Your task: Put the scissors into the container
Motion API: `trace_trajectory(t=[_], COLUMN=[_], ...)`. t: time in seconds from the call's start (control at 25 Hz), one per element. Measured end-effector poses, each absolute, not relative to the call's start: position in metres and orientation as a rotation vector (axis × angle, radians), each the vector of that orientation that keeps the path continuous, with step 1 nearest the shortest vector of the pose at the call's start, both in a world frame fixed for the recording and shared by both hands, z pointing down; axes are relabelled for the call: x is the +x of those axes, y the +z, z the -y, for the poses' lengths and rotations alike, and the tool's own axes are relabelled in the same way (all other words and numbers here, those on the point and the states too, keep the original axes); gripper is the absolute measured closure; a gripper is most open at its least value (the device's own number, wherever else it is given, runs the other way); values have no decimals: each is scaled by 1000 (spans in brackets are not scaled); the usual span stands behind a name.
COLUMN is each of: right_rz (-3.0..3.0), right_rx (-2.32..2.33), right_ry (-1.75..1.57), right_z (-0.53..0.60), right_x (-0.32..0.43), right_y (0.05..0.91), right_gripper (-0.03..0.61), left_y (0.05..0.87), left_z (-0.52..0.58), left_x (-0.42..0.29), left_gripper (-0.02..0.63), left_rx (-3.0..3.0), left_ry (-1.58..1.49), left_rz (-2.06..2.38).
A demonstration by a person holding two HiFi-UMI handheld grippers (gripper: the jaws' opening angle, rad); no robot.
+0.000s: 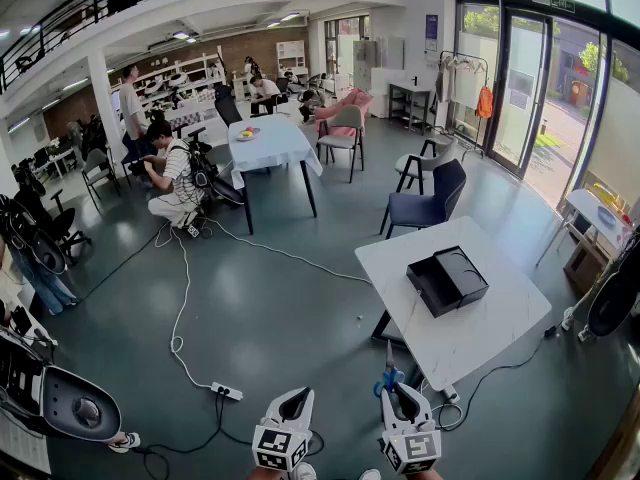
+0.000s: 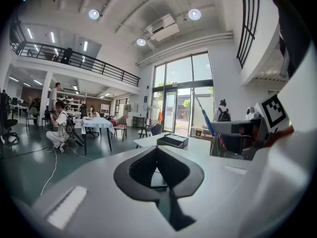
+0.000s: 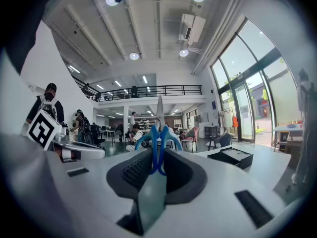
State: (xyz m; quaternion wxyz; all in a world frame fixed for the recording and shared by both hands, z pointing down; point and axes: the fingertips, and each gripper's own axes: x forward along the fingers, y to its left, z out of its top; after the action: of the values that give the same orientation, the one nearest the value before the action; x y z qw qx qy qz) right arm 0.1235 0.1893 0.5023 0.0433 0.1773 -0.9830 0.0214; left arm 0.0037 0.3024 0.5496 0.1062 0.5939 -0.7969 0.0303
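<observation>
A: Where are the scissors [image 3: 158, 139] seen?

B: They are clamped between the jaws of the right gripper [image 3: 157, 168]. In the right gripper view the blue handle loops are pinched between the two dark pads, and the pale blade stands up beyond them.

A: And from the head view?

B: The right gripper is held low at the bottom edge, above the grey floor [image 1: 280, 308], with the blue handles showing at its tip. It is held near the closest corner of the white table [image 1: 490, 343] but is not over it.

A: Where is the container [image 1: 447, 279] placed?

B: It is set on that white table, towards the far side. It is a black box lying open in two shallow halves side by side, and it is well apart from the scissors.

A: How is the left gripper [image 2: 157, 170] held?

B: It is kept just beside the right one, also low over the floor. Its jaws appear to be closed tip to tip, though the wide-angle view is poor there, and nothing is seen between them.

A: What else is seen on the floor?

B: A white power strip [image 1: 226, 391] is lying ahead of the left gripper, with a white cable [image 1: 180, 298] trailed away from it
</observation>
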Motion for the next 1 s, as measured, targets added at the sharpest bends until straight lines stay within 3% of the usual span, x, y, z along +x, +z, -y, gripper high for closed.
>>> trace_trajectory(t=[1.0], right_rz=[3090], right_rx=[605], right_ry=[156], right_z=[-213], right_x=[82], right_y=[488], right_gripper=[501], left_y=[548], left_z=[-325], left_x=[-39], left_gripper=[604], left_rx=[1802], left_ry=[95], left_rz=[2327])
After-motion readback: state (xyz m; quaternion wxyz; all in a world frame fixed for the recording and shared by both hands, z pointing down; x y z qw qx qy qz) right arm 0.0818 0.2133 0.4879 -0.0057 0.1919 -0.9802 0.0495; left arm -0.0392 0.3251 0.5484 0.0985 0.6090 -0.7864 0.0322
